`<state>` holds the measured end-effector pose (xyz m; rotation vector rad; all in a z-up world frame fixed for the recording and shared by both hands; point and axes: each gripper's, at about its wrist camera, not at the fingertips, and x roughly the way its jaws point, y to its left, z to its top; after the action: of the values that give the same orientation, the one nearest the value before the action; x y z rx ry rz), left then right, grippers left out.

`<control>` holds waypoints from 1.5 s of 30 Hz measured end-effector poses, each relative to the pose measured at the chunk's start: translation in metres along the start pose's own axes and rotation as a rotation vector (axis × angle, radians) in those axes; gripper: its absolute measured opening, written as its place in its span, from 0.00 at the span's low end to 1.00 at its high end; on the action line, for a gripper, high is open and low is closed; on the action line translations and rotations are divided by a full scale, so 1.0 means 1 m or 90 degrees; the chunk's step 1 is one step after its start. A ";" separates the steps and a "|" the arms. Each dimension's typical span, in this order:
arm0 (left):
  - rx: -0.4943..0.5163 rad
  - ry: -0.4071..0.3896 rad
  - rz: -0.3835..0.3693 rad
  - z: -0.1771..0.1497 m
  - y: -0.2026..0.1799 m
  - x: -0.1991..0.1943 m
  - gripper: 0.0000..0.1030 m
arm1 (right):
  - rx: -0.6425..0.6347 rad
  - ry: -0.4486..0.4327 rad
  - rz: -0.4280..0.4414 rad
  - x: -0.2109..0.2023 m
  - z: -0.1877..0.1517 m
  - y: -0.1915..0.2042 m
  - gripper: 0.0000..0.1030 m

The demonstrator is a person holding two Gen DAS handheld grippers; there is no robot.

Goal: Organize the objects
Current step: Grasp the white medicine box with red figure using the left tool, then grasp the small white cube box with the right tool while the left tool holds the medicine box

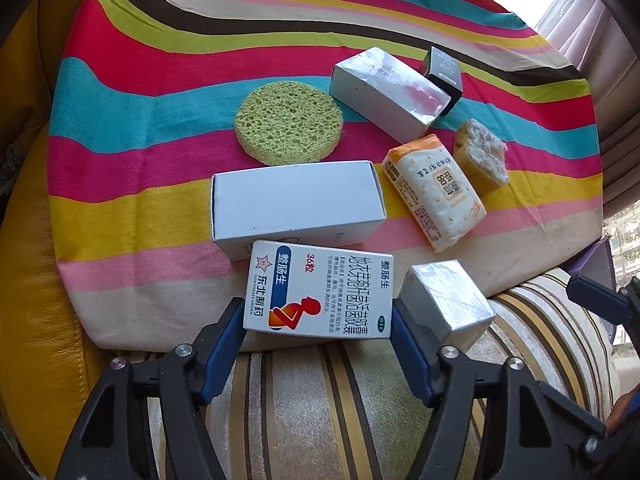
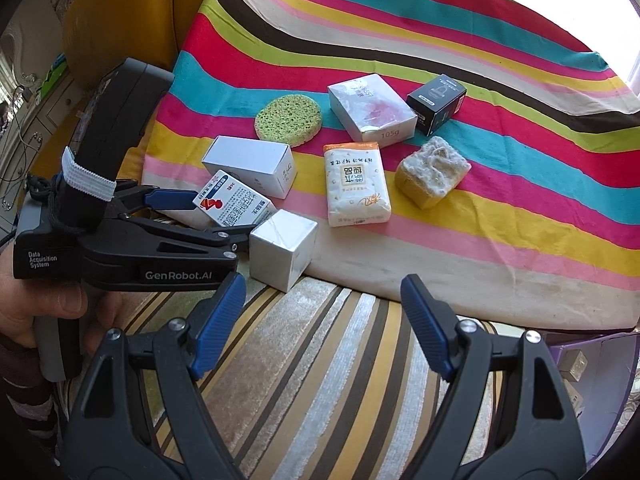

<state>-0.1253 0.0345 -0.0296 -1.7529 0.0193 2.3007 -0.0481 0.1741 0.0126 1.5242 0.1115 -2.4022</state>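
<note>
A white medicine box [image 1: 320,280] with a red figure lies at the near edge of the striped cloth [image 1: 160,92]. My left gripper [image 1: 318,320] is shut on it, one blue pad against each short end. In the right wrist view the same box [image 2: 232,204] sits between the left gripper's [image 2: 224,220] fingers, with a hand on the handle. A silver cube [image 1: 444,304] stands just right of it, touching the right finger. My right gripper [image 2: 324,312] hangs open above the striped cushion [image 2: 320,360] with nothing between its pads.
On the cloth lie a plain white box [image 1: 296,204], a green round sponge [image 1: 288,122], a tissue pack [image 1: 434,192], a yellow scrub sponge [image 1: 482,156], a silver box [image 1: 388,92] and a black box [image 1: 444,68]. A purple container [image 2: 580,360] sits low right.
</note>
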 end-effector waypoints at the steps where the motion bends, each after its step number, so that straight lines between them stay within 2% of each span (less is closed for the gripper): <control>1: -0.004 -0.006 -0.003 -0.001 0.001 -0.002 0.69 | -0.001 0.003 0.004 0.001 0.000 0.001 0.80; 10: -0.053 -0.066 -0.013 -0.009 0.020 -0.024 0.69 | -0.020 0.022 -0.002 0.014 0.005 0.017 0.80; 19: -0.106 -0.128 -0.009 -0.013 0.042 -0.043 0.69 | -0.003 0.041 -0.014 0.033 0.017 0.024 0.80; 25: -0.118 -0.139 -0.015 -0.015 0.044 -0.043 0.69 | -0.004 0.064 -0.035 0.052 0.027 0.027 0.64; 27: -0.117 -0.141 -0.017 -0.015 0.043 -0.043 0.69 | 0.002 0.073 -0.035 0.058 0.028 0.027 0.54; 29: -0.115 -0.143 -0.019 -0.016 0.041 -0.044 0.69 | 0.008 0.081 -0.031 0.062 0.027 0.024 0.40; 30: -0.115 -0.145 -0.020 -0.016 0.040 -0.045 0.69 | 0.011 0.086 -0.028 0.064 0.026 0.023 0.38; 45: -0.087 -0.156 -0.024 -0.023 0.010 -0.055 0.69 | 0.032 0.032 -0.022 0.035 0.013 0.008 0.36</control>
<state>-0.0922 0.0106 0.0148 -1.5026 -0.2177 2.5244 -0.0713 0.1562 -0.0126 1.6181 0.0892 -2.4108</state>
